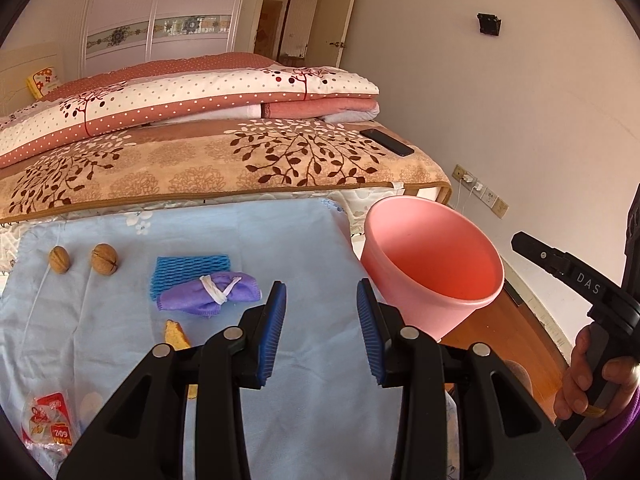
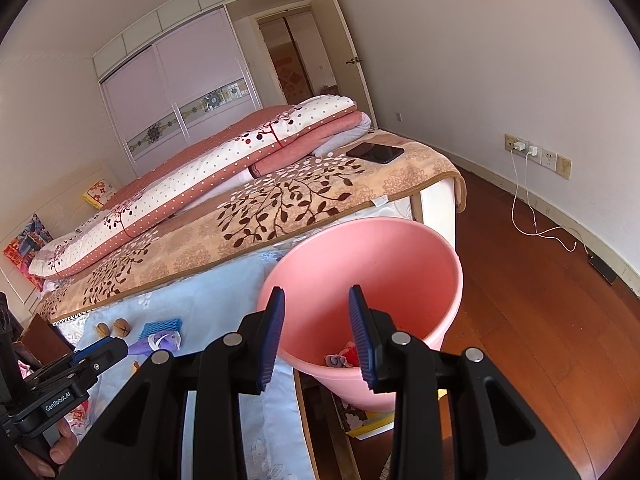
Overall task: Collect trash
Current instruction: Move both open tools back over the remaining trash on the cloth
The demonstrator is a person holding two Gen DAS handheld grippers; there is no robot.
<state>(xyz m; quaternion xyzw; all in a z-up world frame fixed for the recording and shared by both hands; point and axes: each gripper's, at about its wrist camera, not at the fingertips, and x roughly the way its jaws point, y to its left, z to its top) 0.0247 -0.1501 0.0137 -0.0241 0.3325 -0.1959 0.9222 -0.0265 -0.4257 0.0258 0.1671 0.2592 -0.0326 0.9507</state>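
A pink bin (image 1: 436, 268) stands beside the bed; in the right wrist view (image 2: 372, 264) some trash lies at its bottom. On the light blue cloth (image 1: 304, 240) lie two walnuts (image 1: 104, 259), a blue foam net (image 1: 192, 274), a tied purple cloth bundle (image 1: 210, 292), a yellow crumb piece (image 1: 176, 334) and a red-and-clear wrapper (image 1: 46, 420). My left gripper (image 1: 322, 332) is open and empty over the cloth, right of the bundle. My right gripper (image 2: 316, 334) is open and empty above the bin's near rim.
Folded quilts (image 1: 192, 92) and a black phone (image 1: 386, 142) lie on the floral blanket behind. Wall sockets with a charger cable (image 2: 532, 200) are at the right, over a wooden floor (image 2: 520, 320). A wardrobe and door stand at the back.
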